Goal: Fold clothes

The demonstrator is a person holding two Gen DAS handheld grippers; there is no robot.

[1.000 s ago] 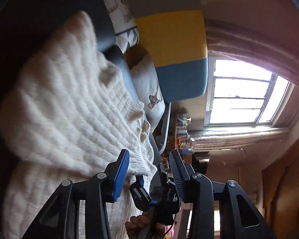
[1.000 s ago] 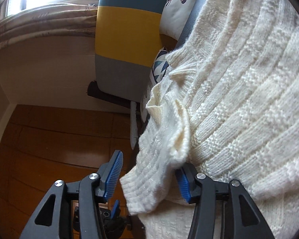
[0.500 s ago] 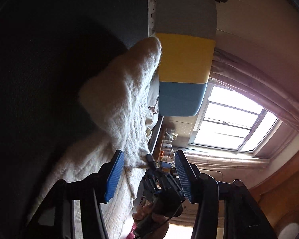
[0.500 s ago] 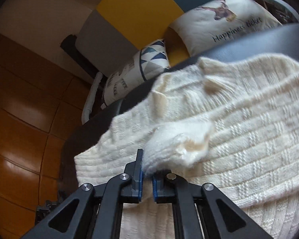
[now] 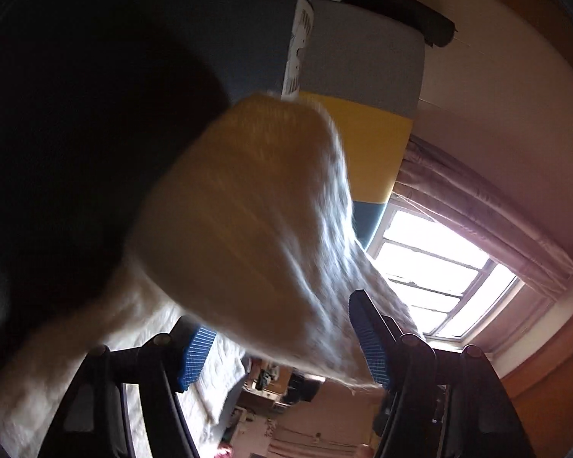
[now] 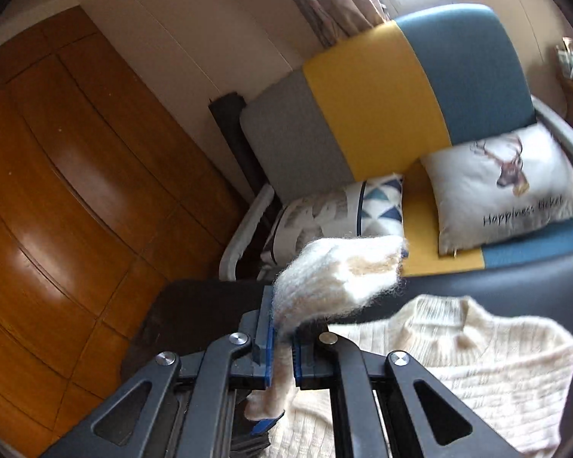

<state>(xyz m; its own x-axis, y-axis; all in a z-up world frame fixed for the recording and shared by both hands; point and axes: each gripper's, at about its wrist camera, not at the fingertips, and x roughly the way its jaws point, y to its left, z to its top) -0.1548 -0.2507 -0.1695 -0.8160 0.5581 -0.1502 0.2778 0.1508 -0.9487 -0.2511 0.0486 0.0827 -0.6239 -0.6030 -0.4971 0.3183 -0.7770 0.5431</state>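
A cream knitted sweater (image 6: 458,362) lies on a dark padded surface (image 6: 496,282). My right gripper (image 6: 282,343) is shut on a thick folded edge of the sweater (image 6: 336,271) and holds it up above the rest of the garment. In the left wrist view a raised, blurred bulge of the sweater (image 5: 248,210) fills the middle. It runs down between the blue pads (image 5: 196,355) of my left gripper (image 5: 282,347), whose jaws are opening and stand wide apart. The pads do not pinch the cloth.
Behind the surface stands a sofa with a grey, yellow and blue back (image 6: 382,87). On it lie a deer cushion (image 6: 508,179) and a triangle-patterned cushion (image 6: 343,210). A wooden wardrobe (image 6: 57,152) is at the left, and a bright curtained window (image 5: 439,267) beyond.
The right gripper closed on the sweater's edge and rose with it, rolling upright. The left gripper's jaws spread wider, and the lifted cloth came close to its camera.
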